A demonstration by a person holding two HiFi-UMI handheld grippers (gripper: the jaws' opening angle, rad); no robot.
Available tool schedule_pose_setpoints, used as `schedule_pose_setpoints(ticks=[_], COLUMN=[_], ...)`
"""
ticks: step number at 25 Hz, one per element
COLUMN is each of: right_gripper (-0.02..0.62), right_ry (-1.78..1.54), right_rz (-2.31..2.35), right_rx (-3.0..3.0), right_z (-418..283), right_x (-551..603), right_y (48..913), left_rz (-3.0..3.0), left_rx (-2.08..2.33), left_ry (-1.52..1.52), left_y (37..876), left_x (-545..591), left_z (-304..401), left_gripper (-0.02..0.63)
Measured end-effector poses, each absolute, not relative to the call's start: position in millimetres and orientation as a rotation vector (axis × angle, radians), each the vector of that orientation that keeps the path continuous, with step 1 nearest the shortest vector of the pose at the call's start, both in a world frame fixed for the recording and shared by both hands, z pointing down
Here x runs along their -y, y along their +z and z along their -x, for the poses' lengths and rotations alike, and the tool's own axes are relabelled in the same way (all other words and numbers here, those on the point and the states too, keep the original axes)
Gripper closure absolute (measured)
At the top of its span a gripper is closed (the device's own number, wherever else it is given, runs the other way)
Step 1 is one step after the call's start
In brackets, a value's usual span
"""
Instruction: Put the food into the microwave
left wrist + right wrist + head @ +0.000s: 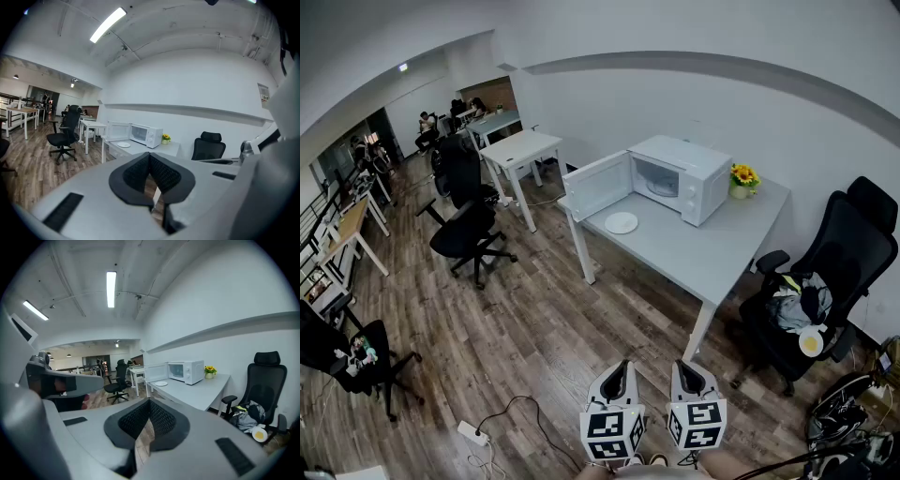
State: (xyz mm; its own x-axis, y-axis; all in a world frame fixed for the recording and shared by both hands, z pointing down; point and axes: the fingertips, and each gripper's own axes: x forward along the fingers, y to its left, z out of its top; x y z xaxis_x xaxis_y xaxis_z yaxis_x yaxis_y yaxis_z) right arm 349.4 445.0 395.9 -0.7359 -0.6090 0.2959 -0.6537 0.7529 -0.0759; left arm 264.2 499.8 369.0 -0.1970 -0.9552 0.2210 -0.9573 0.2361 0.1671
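Observation:
The white microwave (680, 178) stands on the grey table (712, 253) with its door (598, 184) swung open to the left. An empty-looking white plate (621, 222) lies on the table in front of it. A white dish with yellow food (811, 342) sits on the seat of the black chair (834, 253) at the right, also visible as the dish (258, 433) in the right gripper view. My left gripper (622, 367) and right gripper (687, 367) hang side by side at the bottom, far from the table. Both are shut and hold nothing; the same shows for the left gripper (150, 157) and the right gripper (150, 403).
A pot of yellow flowers (742, 178) stands right of the microwave. Clothes (787, 305) lie on the chair beside the dish. A power strip and cable (473, 433) lie on the wooden floor at the lower left. More office chairs (464, 234) and desks (520, 148) stand further left.

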Motion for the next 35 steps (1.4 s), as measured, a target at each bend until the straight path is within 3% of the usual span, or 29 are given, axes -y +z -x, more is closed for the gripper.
schedule_pose_setpoints(ticks=[35], right_gripper=[0.580], right_ry=[0.364], right_rz=[-0.975], right_rx=[2.653], right_z=[-283], right_x=[-426], right_y=[426], left_rz=[-1.715], left_rx=[2.241], left_ry=[0.019], left_y=[392], left_x=[-483], left_z=[-182], left_gripper=[0.603])
